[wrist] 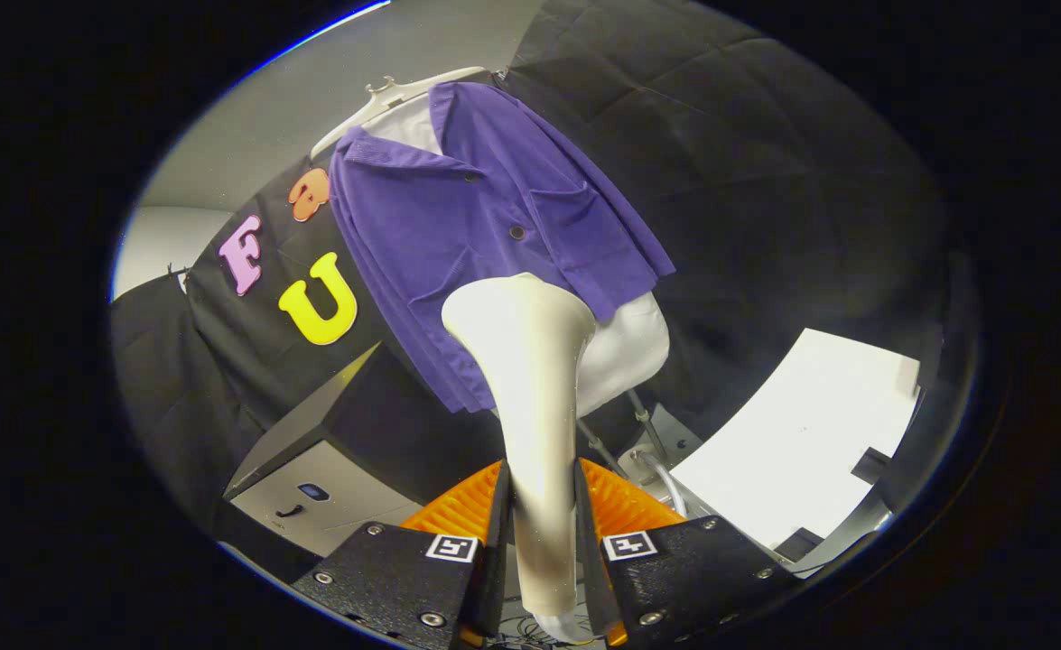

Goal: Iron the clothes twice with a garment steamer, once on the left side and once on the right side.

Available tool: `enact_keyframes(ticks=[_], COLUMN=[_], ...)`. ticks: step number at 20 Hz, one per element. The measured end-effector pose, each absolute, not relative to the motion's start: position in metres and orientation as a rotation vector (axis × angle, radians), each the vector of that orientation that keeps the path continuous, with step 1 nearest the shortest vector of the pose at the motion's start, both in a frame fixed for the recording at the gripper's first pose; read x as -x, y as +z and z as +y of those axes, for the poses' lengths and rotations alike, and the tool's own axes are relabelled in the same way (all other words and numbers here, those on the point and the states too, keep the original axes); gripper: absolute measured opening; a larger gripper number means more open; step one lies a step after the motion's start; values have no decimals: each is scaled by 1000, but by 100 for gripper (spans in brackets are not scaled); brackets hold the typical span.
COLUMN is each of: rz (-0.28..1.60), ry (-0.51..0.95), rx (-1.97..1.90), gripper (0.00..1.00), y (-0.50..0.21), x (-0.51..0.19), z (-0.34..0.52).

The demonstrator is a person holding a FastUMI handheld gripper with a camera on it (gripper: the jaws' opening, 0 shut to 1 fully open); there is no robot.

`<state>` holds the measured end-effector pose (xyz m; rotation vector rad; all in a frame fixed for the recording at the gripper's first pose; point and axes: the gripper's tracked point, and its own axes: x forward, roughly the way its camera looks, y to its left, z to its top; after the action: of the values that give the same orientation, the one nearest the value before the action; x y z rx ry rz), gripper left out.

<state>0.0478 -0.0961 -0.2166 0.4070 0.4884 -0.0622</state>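
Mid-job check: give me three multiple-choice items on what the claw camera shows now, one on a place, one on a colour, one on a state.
1. Where is the steamer head?
A. Just ahead of the claw, in front of the jacket's lower edge
B. Lying on the white board
C. Hooked on the hanger

2. What colour is the jacket?
A. Green
B. Purple
C. Red

3. What are the claw's fingers doing?
A. Open, holding nothing
B. Shut on the hanger
C. Shut on the steamer's handle

Answers:
1 A, the wide head stands up from between the fingers, over the jacket hem.
2 B, the cloth on the hanger is purple.
3 C, both fingers press the handle's sides.
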Motion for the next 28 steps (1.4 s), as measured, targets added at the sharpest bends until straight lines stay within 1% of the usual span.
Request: enact_keyframes(ticks=[5, 10, 13, 17, 21, 28], rz=[409, 315, 230, 195, 191, 235], ry=[-4, 91, 125, 199, 245, 314], rx=[-371, -291, -291, -260, -188, -176], gripper=[36, 36, 36, 36, 36, 36], y=[-163, -100, -63, -29, -17, -26], x=[-18, 1, 6, 12, 18, 20], z=[-57, -13, 0, 13, 14, 26])
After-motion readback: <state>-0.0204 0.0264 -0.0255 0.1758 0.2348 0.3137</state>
